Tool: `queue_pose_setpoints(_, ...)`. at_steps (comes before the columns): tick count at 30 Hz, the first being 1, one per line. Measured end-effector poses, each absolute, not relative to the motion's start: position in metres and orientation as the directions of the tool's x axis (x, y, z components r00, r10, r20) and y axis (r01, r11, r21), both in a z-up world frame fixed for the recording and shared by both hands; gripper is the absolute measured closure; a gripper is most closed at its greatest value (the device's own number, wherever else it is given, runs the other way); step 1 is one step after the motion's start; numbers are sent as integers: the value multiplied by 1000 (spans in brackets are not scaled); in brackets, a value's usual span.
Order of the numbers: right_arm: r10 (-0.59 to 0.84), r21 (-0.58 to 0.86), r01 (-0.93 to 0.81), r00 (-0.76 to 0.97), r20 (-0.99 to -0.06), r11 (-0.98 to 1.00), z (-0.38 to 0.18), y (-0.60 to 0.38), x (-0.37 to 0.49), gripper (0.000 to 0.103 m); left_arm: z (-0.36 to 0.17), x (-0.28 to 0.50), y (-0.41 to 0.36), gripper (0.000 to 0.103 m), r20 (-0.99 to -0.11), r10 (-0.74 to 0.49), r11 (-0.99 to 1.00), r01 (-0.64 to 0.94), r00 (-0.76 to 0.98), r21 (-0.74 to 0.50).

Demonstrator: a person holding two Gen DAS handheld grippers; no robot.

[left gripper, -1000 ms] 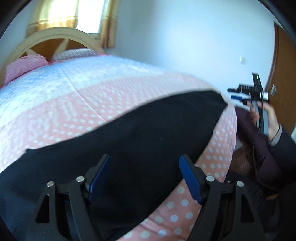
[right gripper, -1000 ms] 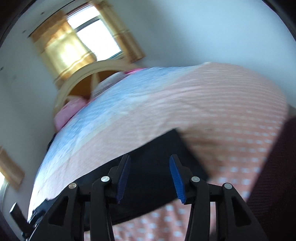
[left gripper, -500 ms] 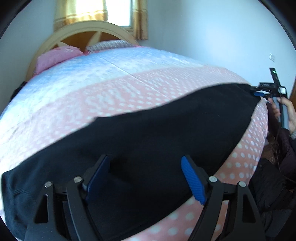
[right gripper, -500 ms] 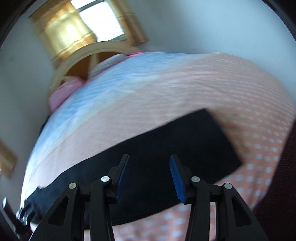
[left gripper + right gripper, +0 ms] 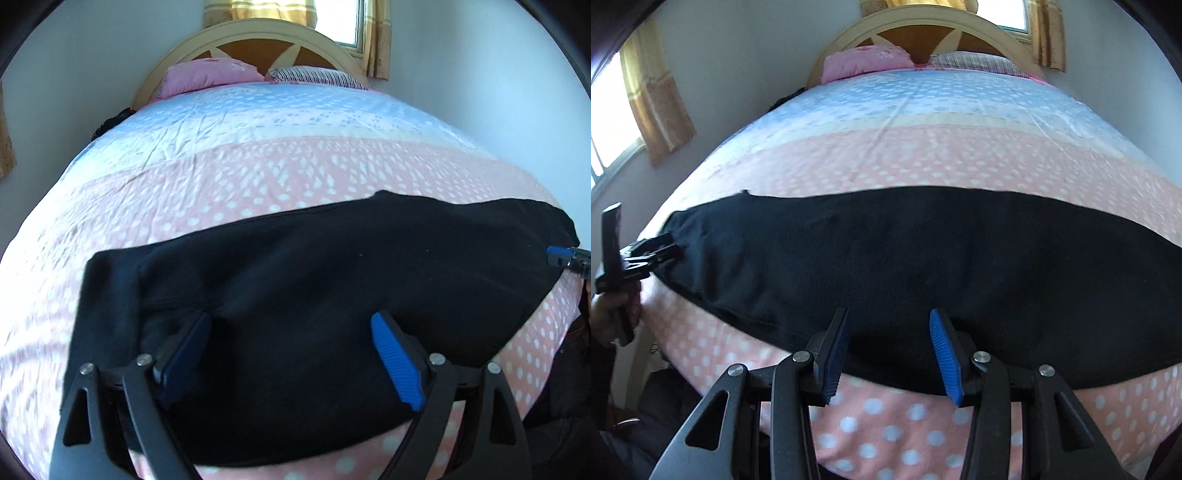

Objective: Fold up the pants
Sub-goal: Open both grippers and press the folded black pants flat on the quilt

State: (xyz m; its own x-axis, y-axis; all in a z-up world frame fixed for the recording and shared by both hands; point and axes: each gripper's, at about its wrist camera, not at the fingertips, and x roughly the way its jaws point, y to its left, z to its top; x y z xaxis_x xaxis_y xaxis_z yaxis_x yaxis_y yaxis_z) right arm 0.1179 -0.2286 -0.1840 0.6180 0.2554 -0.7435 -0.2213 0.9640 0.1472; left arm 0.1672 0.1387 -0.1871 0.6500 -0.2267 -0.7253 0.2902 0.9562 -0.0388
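Left wrist view: your left gripper (image 5: 291, 354) has its jaws spread wide, nothing between them, hovering over the pants (image 5: 332, 295). The pants lie across the bed (image 5: 258, 166) near its foot edge, long axis from 9 to 3 o'clock. At 9 there's a doubled band, prob. the waist or an already turned-over end; can't tell which. At 3 the tip of your right gripper (image 5: 567, 258) sits at the far end of the fabric.

Right wrist view: right gripper (image 5: 888, 350) also gapes, narrower than the left, empty, over the near edge of the pants (image 5: 905, 266). Left gripper (image 5: 650, 254) shows at 9 beside the cloth's end; from here can't tell if it touches.

Handling, as a judgement: looks like soft, thick knit or fleece, light, limp, not slippery, nothing fragile. It'll sag and drag on the sheet, so lift before moving. Take hold at an end, pinching all layers close to the edge, one gripper per corner. Grab mid-cloth and you'll likely pick up only the top layer.
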Motion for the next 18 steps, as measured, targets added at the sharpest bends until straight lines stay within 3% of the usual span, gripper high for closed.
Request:
queue_pose_setpoints(3,326,122,-351,613,-720,929,-170,-184,115,57,-183,165,155,12,-696,-233,958,284,679,-44)
queue_pose_setpoints(9,483,200,-502,533,-695,841,-179,-109,144,57,-189,178,194,12,-710,-90,993,119,698,-8)
queue_pose_setpoints(13,479,214,-560,382,-790,800,-215,-66,158,56,-190,171,197,12,-700,-84,992,128,710,11)
queue_pose_setpoints(15,437,105,-616,418,-796,781,-213,-57,141,55,-192,171,194,12,-702,-77,989,142,708,35)
queue_pose_setpoints(18,483,163,-644,359,-799,747,-200,-62,144,55,-190,170,200,12,-704,-89,988,150,705,26)
